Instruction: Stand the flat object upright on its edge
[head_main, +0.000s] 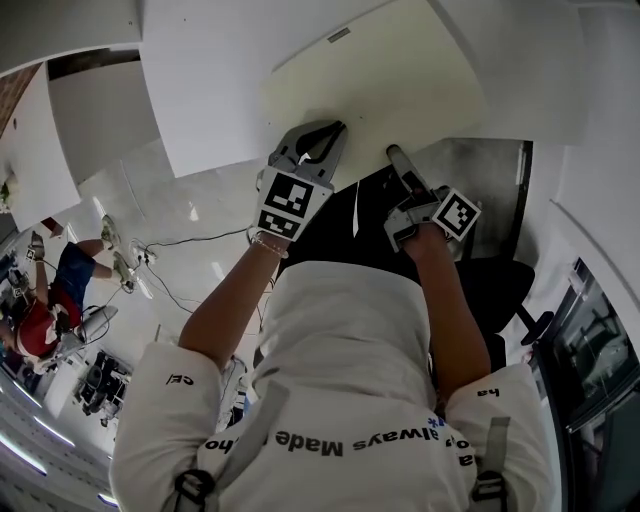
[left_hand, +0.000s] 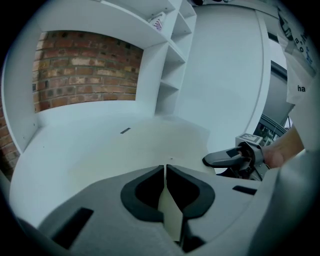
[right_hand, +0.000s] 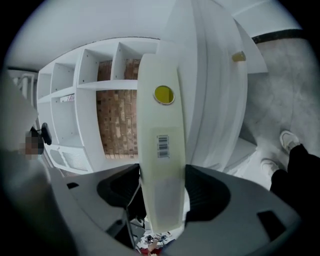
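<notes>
A large flat cream board (head_main: 380, 85) lies nearly level over a white tabletop (head_main: 210, 110), held at its near edge by both grippers. My left gripper (head_main: 322, 135) is shut on that edge; in the left gripper view its jaws (left_hand: 165, 170) meet on a thin cream strip and the board's top (left_hand: 125, 150) stretches away. My right gripper (head_main: 398, 162) is rolled onto its side. In the right gripper view the board (right_hand: 160, 125) fills the gap between its pads (right_hand: 162, 185), showing a yellow sticker (right_hand: 163, 94) and a barcode label (right_hand: 163, 146).
White shelving with a brick back wall (left_hand: 85, 70) rises behind the tabletop. A black chair (head_main: 500, 280) stands by my right side. Cables and another person (head_main: 55, 300) are on the floor at my left. Shoes (right_hand: 287, 142) show on grey floor.
</notes>
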